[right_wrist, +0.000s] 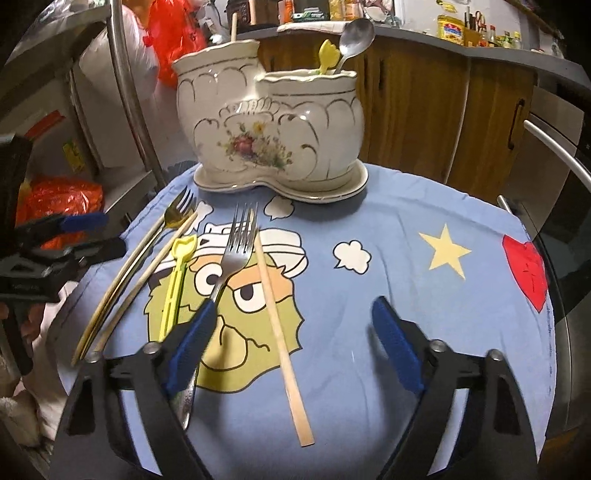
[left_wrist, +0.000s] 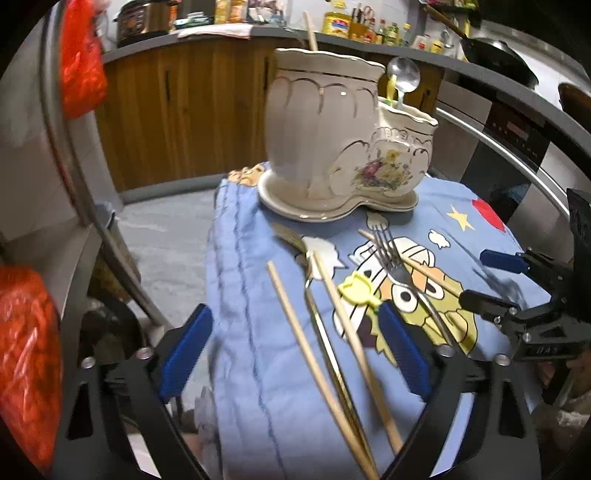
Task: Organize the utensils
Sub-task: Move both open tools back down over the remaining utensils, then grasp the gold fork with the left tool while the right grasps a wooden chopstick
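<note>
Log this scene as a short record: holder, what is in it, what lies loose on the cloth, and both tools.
holder: two-compartment ceramic utensil holder on its saucer, at the cloth's far edge
in holder: chopstick in taller compartment; metal spoon and yellow utensil in shorter one
loose on cloth: silver fork, gold fork, yellow plastic fork, three chopsticks
surface: blue cartoon cloth
left tool: open, empty
right tool: open, empty

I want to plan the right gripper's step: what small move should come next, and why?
Probably lower the right gripper a little onto the single chopstick and close. Its jaws stand open and empty, the chopstick lies flat on the blue cloth between its fingers, apart from the silver fork. The ceramic holder already has one chopstick in its taller compartment.
</note>
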Action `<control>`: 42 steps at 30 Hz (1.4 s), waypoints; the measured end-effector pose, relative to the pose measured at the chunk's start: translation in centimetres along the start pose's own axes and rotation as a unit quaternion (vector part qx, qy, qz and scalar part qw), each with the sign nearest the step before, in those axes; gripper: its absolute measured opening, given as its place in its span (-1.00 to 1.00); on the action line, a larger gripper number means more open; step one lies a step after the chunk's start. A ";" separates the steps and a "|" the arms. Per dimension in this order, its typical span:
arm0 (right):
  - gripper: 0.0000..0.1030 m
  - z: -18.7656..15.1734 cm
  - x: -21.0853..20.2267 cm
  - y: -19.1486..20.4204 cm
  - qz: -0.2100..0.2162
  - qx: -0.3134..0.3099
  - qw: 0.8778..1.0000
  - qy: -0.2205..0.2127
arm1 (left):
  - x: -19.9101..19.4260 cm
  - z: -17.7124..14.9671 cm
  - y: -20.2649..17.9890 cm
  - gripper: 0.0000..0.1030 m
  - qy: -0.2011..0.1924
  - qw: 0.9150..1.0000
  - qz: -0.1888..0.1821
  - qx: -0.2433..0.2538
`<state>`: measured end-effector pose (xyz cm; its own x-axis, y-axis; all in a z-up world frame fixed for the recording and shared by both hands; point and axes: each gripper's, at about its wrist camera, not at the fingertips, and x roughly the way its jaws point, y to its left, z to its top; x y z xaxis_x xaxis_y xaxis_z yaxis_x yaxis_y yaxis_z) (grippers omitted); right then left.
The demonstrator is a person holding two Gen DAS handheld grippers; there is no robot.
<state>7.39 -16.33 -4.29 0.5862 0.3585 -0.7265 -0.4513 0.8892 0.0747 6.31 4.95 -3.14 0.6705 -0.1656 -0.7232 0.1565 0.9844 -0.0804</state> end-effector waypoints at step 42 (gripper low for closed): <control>-0.89 1.0 0.7 0.7 0.023 -0.024 0.998 0.045 | 3.6 2.8 -0.9 -0.92 0.011 1.000 -0.009 0.021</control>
<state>8.17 -15.14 -4.03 0.5032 0.3695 -0.7812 -0.5095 0.8570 0.0772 10.66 3.29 -3.77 0.6510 -0.1812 -0.7371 0.1989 0.9779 -0.0647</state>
